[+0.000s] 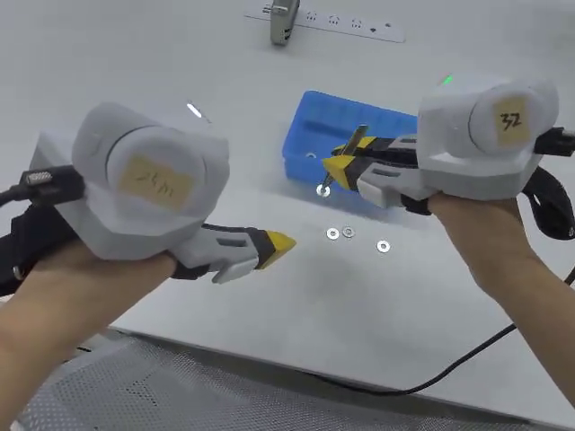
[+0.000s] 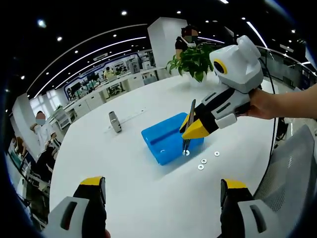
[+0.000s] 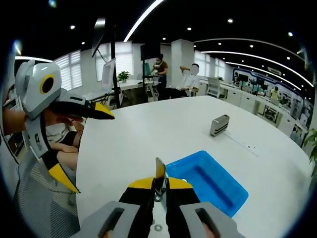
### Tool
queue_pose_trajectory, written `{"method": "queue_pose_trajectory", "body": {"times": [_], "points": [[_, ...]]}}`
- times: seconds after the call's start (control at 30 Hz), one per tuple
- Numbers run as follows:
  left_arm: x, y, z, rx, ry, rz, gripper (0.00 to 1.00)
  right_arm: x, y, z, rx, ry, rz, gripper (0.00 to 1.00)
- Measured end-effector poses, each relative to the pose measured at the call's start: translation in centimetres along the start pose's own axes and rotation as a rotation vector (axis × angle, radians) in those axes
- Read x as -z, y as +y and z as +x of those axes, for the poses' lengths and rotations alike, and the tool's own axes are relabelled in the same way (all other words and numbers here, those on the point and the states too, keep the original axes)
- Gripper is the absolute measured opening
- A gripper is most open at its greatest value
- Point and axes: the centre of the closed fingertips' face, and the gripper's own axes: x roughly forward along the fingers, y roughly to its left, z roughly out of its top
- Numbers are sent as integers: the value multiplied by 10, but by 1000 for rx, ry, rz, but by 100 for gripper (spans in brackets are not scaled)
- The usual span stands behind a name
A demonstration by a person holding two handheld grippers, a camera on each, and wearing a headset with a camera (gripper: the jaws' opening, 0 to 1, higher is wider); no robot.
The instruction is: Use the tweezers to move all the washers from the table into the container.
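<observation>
Right gripper [image 1: 340, 167] clamps tweezers [image 1: 329, 178], tip at a washer [image 1: 323, 190] by blue container [image 1: 359, 121] front wall. Three washers [image 1: 349, 233] on table [image 1: 359, 314] at container's 6 o'clock. Left gripper [image 1: 277, 244] at 8 o'clock, jaws wide apart.

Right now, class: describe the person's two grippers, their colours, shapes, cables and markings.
The left gripper and right gripper have rounded white-grey bodies, dark jaws with yellow tips and black cables. The yellow right label reads 32; the left label is illegible.
</observation>
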Motion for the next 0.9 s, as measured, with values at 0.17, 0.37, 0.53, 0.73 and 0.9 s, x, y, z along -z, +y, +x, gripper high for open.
{"method": "queue_pose_trajectory", "body": {"times": [0.17,0.37,0.53,0.73,0.9], "points": [[0,-3,0,20,-6,-14,99,-10,-12,1,21,-23,-1,4],[2,-4,1,23,2,-5,99,-20,-35,6,68,-46,7,4],[2,-4,2,25,5,-2,99,-11,-46,17,88,-19,8,4],[3,-5,3,35,9,-6,99,12,-51,32,90,27,32,4],[5,-5,3,37,18,2,99,24,-51,37,92,37,79,4]]}}
